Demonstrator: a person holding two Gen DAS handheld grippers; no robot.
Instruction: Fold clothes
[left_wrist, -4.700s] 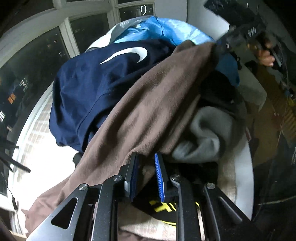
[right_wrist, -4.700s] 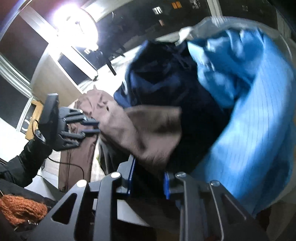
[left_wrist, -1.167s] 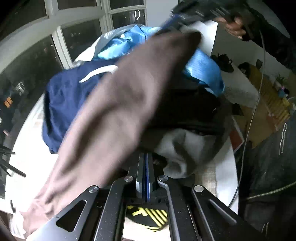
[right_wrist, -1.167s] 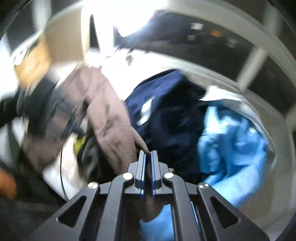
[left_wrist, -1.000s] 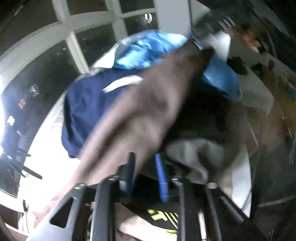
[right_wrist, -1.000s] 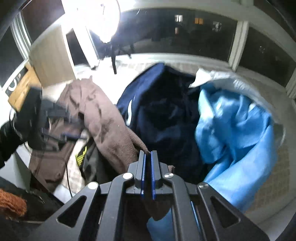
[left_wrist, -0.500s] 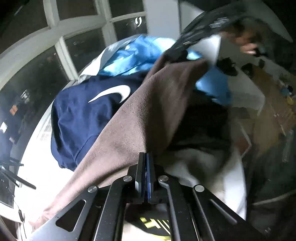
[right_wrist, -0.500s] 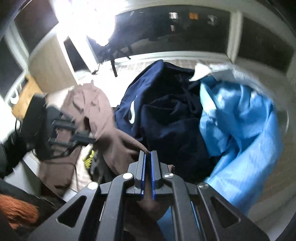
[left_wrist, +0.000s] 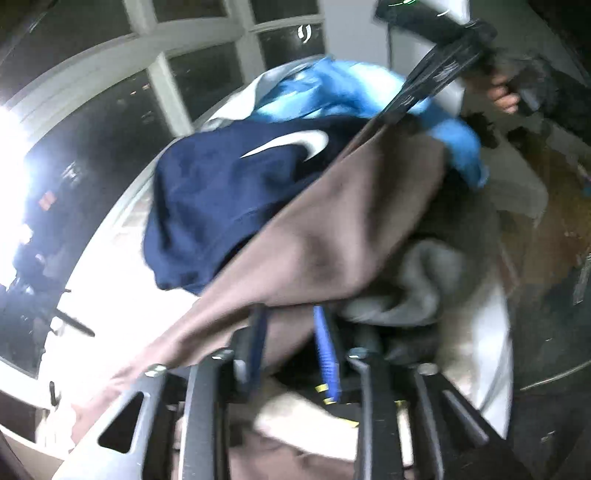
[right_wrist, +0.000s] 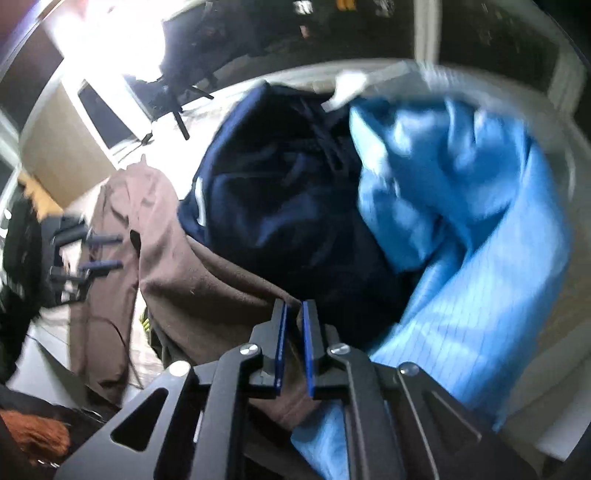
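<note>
brown garment (left_wrist: 332, 236) draped over parted left hand-held gripper (left_wrist: 291, 354)

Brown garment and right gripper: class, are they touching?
Touching. In the right wrist view the brown garment passes between the right gripper's narrowly spaced blue pads and bunches up behind them.

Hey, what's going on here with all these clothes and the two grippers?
A person is sorting a heap of laundry with a handheld gripper in each hand. The brown garment stretches across the pile. The right gripper pinches one end between nearly closed fingers, while the left gripper is open at the other end, the cloth draped over its fingers. A navy sweatshirt, a light blue garment and a grey garment lie bunched beneath. Nothing looks folded yet.
</note>
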